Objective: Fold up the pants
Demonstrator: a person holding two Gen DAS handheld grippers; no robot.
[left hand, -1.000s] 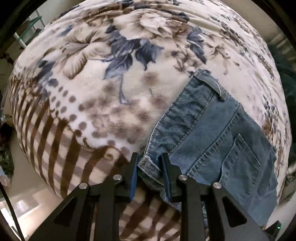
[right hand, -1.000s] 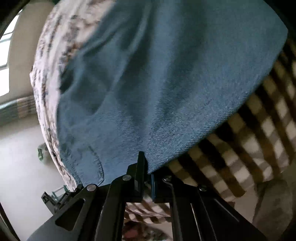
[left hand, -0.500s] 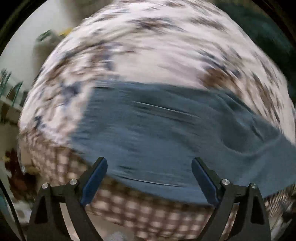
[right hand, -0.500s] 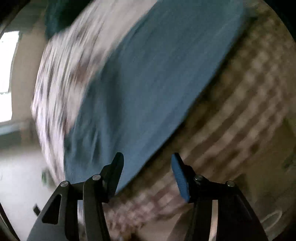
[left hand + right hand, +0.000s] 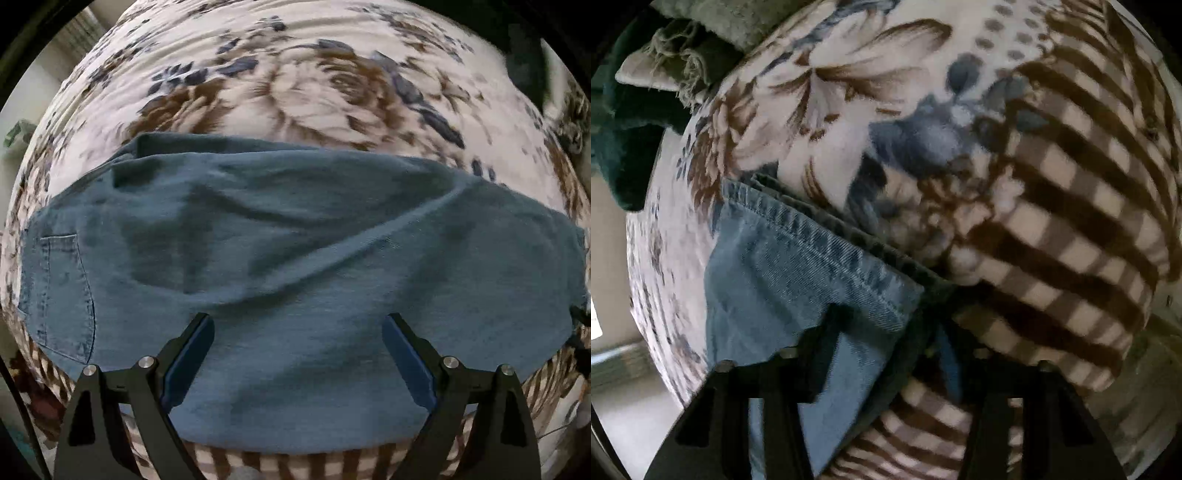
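The blue denim pants [image 5: 295, 258] lie folded lengthwise across the floral blanket [image 5: 314, 92], back pocket at the left. My left gripper [image 5: 297, 354] is open wide and empty, hovering over the near edge of the pants. In the right wrist view the hem end of the pants [image 5: 798, 258] lies at the lower left. My right gripper [image 5: 886, 332] is open, its jaws astride the hem corner, with denim lying between the fingers.
The blanket's brown-and-white checked border [image 5: 1071, 221] runs along the bed edge to the right. A dark green cloth and a frayed towel [image 5: 676, 55] sit at the far left. Pale floor [image 5: 628, 406] shows beyond the bed.
Both grippers were shut on the pants a second ago and have let go and opened. Both have moved: the left now faces the folded pants side-on, the right sits at the hem end.
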